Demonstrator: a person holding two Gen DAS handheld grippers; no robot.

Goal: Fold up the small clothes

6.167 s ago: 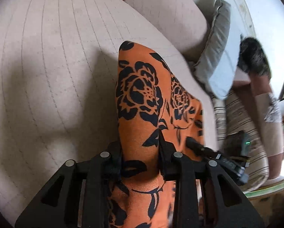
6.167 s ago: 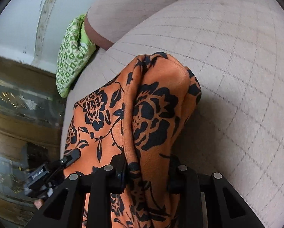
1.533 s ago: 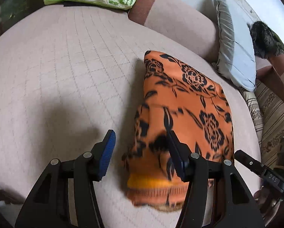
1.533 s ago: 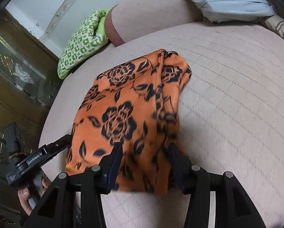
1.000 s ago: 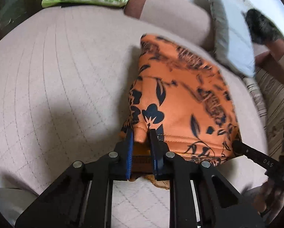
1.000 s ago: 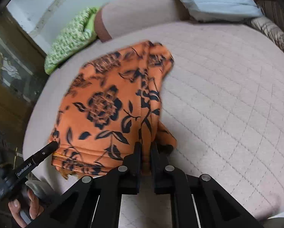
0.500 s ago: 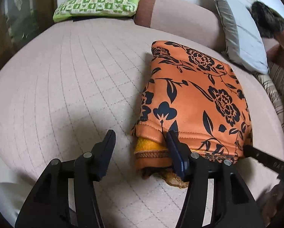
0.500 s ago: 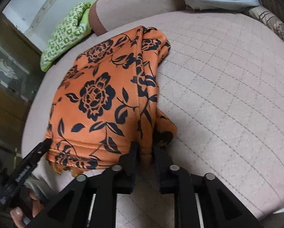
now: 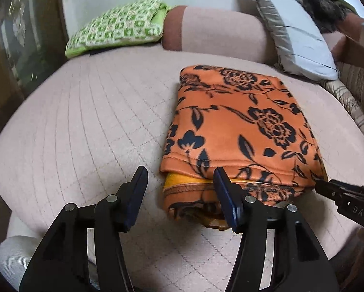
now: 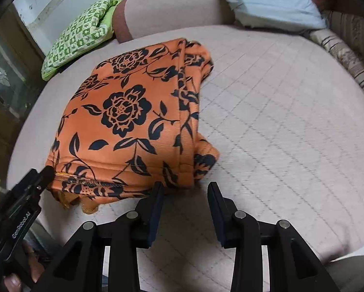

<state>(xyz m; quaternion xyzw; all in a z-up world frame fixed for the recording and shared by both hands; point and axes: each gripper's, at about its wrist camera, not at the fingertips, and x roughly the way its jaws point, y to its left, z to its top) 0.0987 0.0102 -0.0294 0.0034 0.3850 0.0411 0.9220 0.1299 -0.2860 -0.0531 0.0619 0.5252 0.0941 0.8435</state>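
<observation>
Nearest the lens, left tool [image 9: 179, 178] parted wide, nothing pinched, near edge of the folded orange floral garment [image 9: 240, 131] lying partly between its fingers yet untouched by the pads, probably just let go so the top layer can settle. Right tool [image 10: 185, 189] with jaws opening, nothing between them but quilted cover, its left finger just beside the garment's near right corner. Just beyond both tools, garment resting flat on the pink quilted ottoman [image 9: 89, 126], folded into a rough rectangle, top hem set slightly back from the yellow-orange lower layer that peeks out at the near edge; on the right side, seen from the right wrist, a bunched flap spilling past the fold line, likely wanting a tuck. Fold judged largely done, both tools clear of the cloth. Further back, a pink bolster [image 9: 220, 31] across the ottoman's far side, a green checked cushion [image 9: 116, 29] to its left, a pale blue pillow [image 9: 296, 46] leaning at the right. Striped upholstery at the far right edge.
</observation>
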